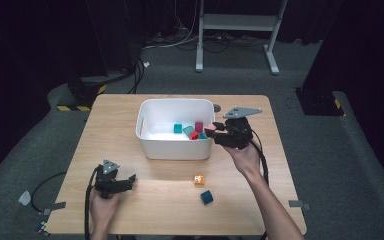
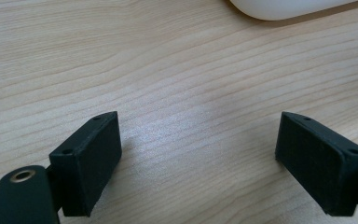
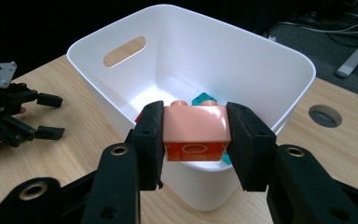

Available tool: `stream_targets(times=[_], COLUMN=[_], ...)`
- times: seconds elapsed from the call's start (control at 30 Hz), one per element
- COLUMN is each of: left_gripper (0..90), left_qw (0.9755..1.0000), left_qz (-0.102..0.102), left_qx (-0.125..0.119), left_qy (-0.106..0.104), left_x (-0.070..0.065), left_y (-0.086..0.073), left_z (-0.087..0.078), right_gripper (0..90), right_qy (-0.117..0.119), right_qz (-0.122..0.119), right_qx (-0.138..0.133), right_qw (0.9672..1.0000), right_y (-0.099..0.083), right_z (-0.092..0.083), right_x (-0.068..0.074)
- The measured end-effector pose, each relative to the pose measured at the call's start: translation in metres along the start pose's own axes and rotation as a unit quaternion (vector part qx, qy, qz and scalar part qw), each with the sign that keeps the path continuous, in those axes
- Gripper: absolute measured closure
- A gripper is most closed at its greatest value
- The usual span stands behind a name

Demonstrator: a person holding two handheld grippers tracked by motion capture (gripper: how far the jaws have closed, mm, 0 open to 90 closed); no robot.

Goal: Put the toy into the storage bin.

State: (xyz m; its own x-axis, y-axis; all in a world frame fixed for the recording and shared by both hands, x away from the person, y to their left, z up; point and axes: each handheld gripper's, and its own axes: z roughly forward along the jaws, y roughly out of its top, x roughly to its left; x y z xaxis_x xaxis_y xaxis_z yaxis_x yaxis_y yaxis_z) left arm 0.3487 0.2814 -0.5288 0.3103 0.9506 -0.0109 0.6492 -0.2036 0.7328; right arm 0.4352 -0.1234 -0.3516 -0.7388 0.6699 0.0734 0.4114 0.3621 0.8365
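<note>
A wooden surface (image 1: 130, 135) in a dark room, with a white tub (image 1: 152, 145) on it.

The surface is pale wood with wavy lines in it, and grey carpet and black curtains lie around it. The tub is smooth, shiny plastic with round corners and a slot handle – small colored blocks sit inside. The right gripper (image 3: 196, 133) pinches a shiny peach block (image 3: 196, 128) between its black fingers, just above the tub's near rim. The left gripper (image 2: 196, 158) rests low over the bare wood, its fingers spread wide apart. An orange block (image 1: 199, 180) and a blue block (image 1: 206, 197) lie on the surface – well apart from the tub.
</note>
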Motion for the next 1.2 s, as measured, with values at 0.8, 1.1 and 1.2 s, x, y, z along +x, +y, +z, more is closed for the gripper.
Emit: stream_targets(times=[0.8,1.1,1.2], left_gripper=[14.4,14.5,14.5], left_qw=[1.0,1.0,1.0], left_qz=[0.0,-0.001,-0.001], left_qx=[0.0,-0.001,-0.001], left_qy=[0.0,0.0,0.0], left_x=[0.0,0.0,0.0], left_y=[0.0,0.0,0.0], left_z=[0.0,0.0,0.0], right_gripper=[58.3,57.9,57.8], right_qy=[0.0,-0.004,-0.006], right_qz=[-0.01,-0.009,-0.009], right_qx=[0.008,0.015,0.02], right_qw=[0.9999,0.9998,0.9997], right_y=[0.04,0.05,0.05], right_z=[0.036,0.054,0.058], right_x=[-0.009,-0.01,-0.011])
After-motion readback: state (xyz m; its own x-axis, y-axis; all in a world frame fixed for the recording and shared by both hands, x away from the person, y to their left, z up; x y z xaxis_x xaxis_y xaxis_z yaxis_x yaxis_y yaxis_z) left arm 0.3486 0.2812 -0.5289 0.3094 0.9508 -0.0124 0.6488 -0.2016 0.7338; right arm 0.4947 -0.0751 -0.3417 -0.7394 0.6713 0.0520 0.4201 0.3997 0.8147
